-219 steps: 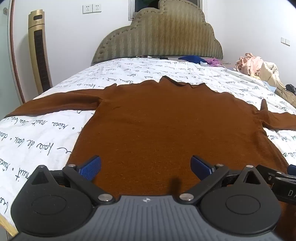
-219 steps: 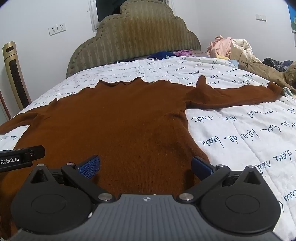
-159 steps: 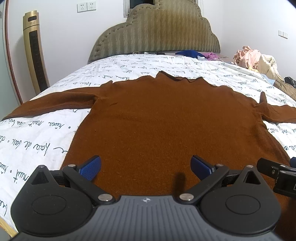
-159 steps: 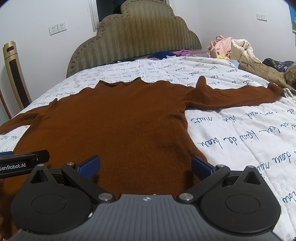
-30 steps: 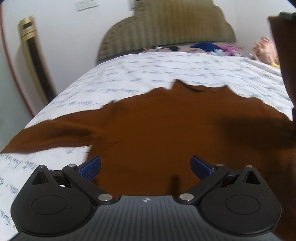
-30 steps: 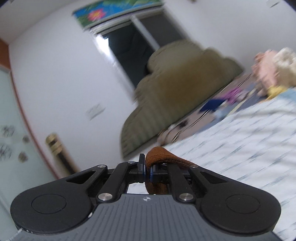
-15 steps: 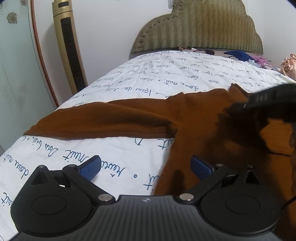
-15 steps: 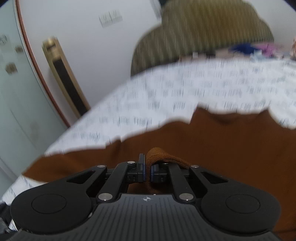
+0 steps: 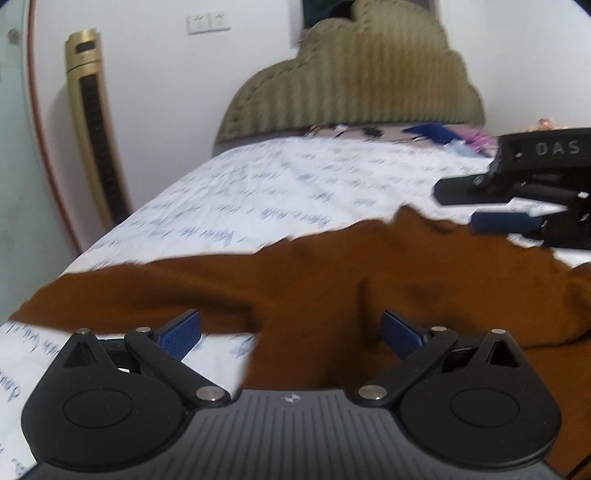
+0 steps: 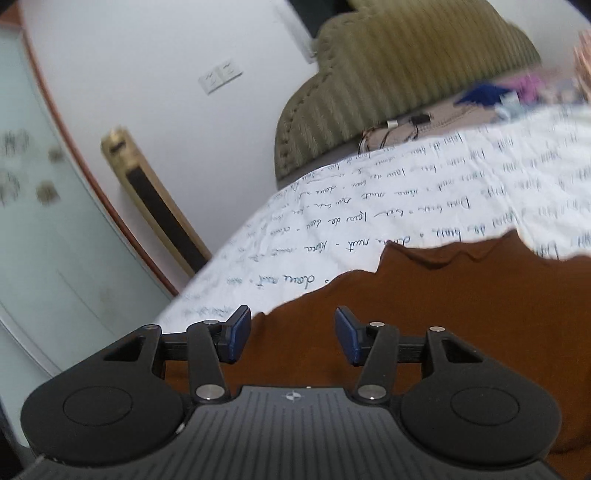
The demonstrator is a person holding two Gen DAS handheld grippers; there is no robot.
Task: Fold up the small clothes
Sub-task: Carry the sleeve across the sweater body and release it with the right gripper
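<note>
Brown sweater point(image 9: 424, 280) is lying beneath both hand-held grippers: left hand-held gripper point(image 9: 291, 330) and right hand-held gripper point(image 10: 293, 334) are hovering spread, pinching nothing.

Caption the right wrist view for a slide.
Open right tool hovering over the rust-brown knit sweater on the white script-printed bedsheet.

One brown sweater point(image 9: 332, 280) lies on one bed point(image 9: 295, 177), with one padded headboard point(image 9: 354, 85) behind it. There are two grippers: the left gripper point(image 9: 291, 330) and the right gripper point(image 10: 291, 332), each with two blue pads point(image 9: 181, 330). One gold tower fan point(image 9: 94, 125) stands by the wall, and one double wall socket point(image 9: 208, 23) sits above it.
</note>
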